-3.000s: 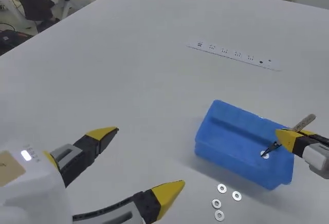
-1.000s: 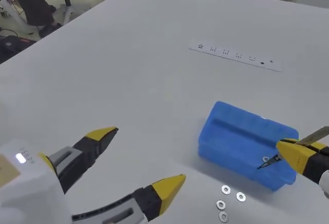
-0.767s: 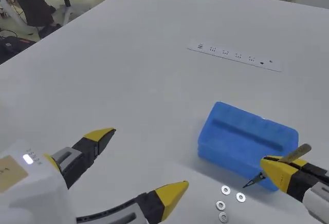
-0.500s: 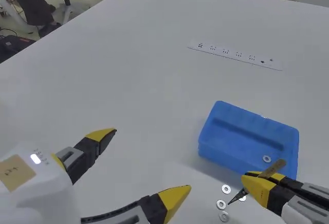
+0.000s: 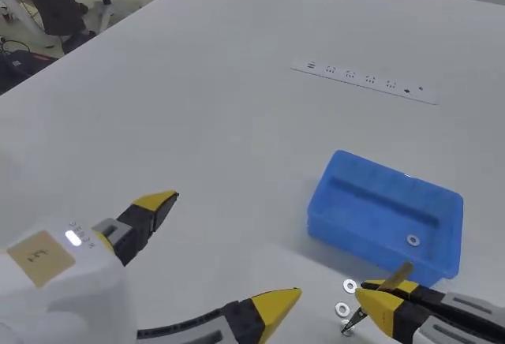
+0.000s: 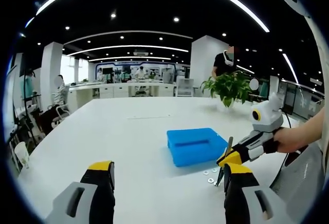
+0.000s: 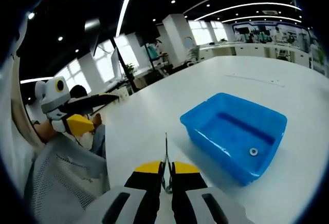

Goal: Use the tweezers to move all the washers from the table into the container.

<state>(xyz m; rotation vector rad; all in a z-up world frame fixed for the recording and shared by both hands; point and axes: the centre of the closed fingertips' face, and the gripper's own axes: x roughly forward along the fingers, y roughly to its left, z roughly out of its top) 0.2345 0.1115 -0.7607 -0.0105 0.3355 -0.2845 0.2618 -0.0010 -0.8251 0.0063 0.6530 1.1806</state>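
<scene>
Head view: left gripper (image 5: 225,253) at 7 o'clock, jaws spread wide, holding nothing. Right gripper (image 5: 375,303) at 5 o'clock, clamped on tweezers (image 5: 352,323), tip down by three washers (image 5: 350,286) on table (image 5: 197,107), just beside blue container (image 5: 379,198). Lone washer (image 5: 413,240) inside.
Left gripper view: container at 3 o'clock, washers in front of it.
Right gripper view: jaws pinching tweezers, container at 2 o'clock.

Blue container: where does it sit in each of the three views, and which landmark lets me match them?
Head view: the blue container is at lower right, with one washer inside.
Left gripper view: the blue container is just right of centre.
Right gripper view: the blue container is right of centre, a corner toward the camera.
Shared landmark: the tweezers held in the right gripper, close to the container.
</scene>
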